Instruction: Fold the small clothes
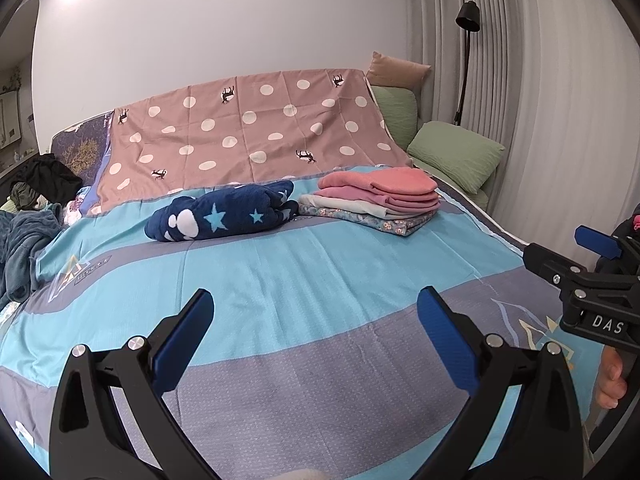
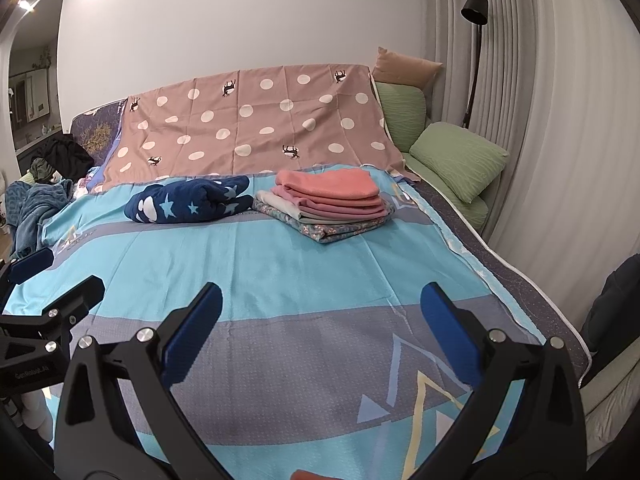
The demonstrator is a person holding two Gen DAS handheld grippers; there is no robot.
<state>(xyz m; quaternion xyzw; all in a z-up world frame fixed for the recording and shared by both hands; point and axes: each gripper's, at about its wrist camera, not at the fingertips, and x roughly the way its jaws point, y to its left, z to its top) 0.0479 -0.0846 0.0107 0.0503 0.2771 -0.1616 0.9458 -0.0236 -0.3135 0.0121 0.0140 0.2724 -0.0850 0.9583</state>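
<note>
Both claws hang over the near part of the bed [image 1: 280, 264], side by side and pointed toward the headboard. The left claw [image 1: 316, 344] has its jaws spread wide with nothing between them; the right claw [image 2: 320, 340] is just as wide and just as empty. In the left view the right claw shows at the far right edge, and in the right view the left claw shows at the far left edge.

The clothes lie well ahead of both claws, at the far end of the blue spread. A folded stack [image 1: 376, 200], pink and coral pieces on top of pale and patterned ones, sits to the right. Just beside it on the left lies a navy star-print bundle [image 1: 224, 216], rumpled and rolled rather than squared.

Judging by this, the moment falls between items: one pile looks done and no garment is in hand. The bundle seems the likely next piece. Taking it would call for a long reach forward, pinching an edge with each claw, then dragging it onto the bare stretch of spread to open it flat.
</note>
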